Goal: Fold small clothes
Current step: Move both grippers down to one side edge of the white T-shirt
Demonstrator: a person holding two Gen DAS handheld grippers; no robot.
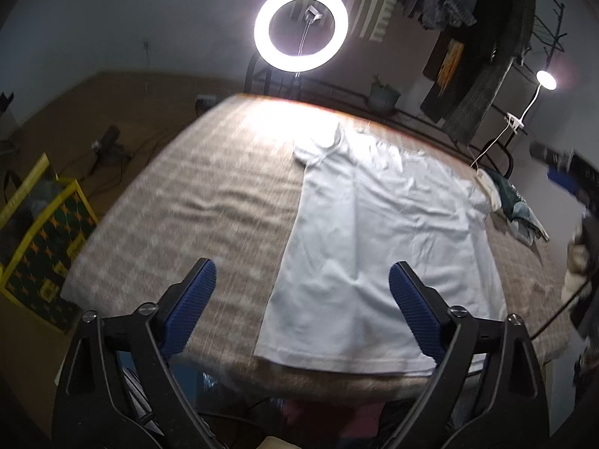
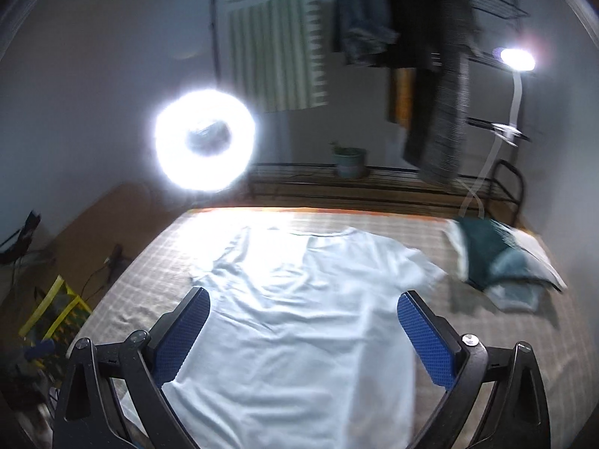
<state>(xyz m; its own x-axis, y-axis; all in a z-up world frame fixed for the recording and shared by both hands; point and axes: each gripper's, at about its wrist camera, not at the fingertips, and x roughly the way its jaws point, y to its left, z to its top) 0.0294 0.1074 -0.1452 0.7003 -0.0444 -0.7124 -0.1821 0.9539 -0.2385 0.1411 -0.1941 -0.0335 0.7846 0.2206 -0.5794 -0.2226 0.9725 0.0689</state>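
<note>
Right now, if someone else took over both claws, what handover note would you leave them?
Left claw: open, holding nothing, above the shirt's near left hem.
Right claw: open, holding nothing, over the shirt's lower body.
White T-shirt: spread flat on the checked bed cover, collar toward the ring light.
Folded clothes: stacked to the shirt's right.
Done: shirt laid out.
Left: every fold on it.
</note>
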